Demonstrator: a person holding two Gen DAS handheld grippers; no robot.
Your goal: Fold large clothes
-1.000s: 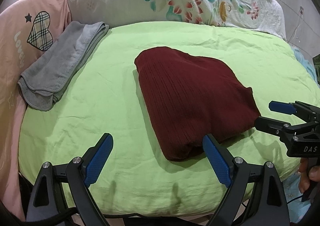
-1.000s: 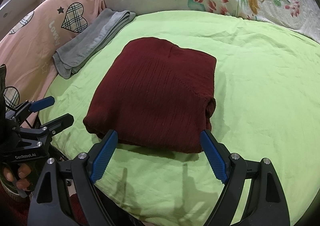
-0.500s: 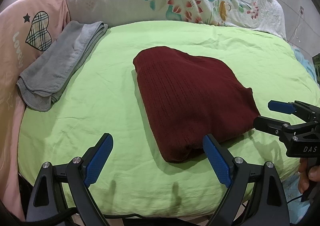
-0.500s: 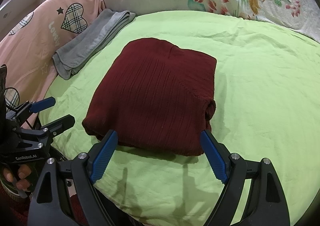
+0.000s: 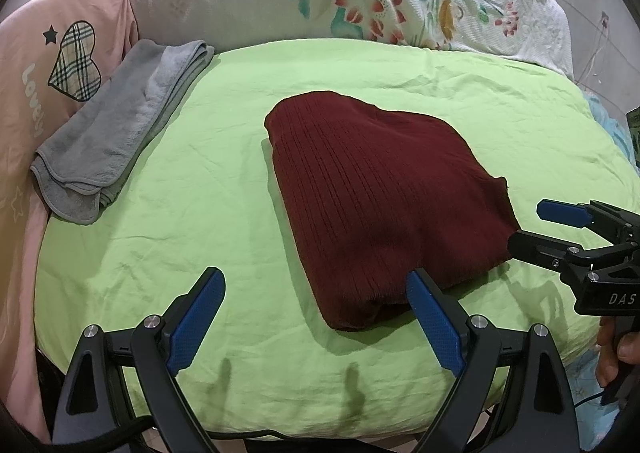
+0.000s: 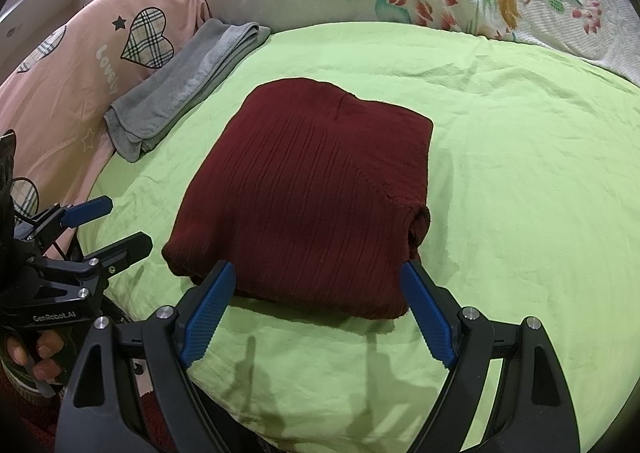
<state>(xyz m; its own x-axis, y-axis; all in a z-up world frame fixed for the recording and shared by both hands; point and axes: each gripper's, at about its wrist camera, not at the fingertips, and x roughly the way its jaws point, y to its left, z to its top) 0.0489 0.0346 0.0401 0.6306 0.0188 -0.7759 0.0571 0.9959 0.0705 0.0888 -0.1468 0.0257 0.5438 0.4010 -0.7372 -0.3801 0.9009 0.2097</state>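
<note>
Both grippers stand wide open and hold nothing. The left gripper [image 5: 316, 317] hovers over the near edge of the bed [image 5: 192, 237], its right finger [image 5: 434, 321] just in front of the sweater's near corner; whether it touches I cannot tell. The right gripper [image 6: 318, 313] hangs before the sweater [image 6: 308, 197], its fingers [image 6: 208, 311] spread about as wide as the folded bundle. The dark red sweater lies folded in the middle of the green bed, well apart from the grey towel [image 5: 120, 133] by the pillow [image 5: 60, 65]. Compared with a second ago, nothing has moved: grippers and sweater are in the same places.
</note>
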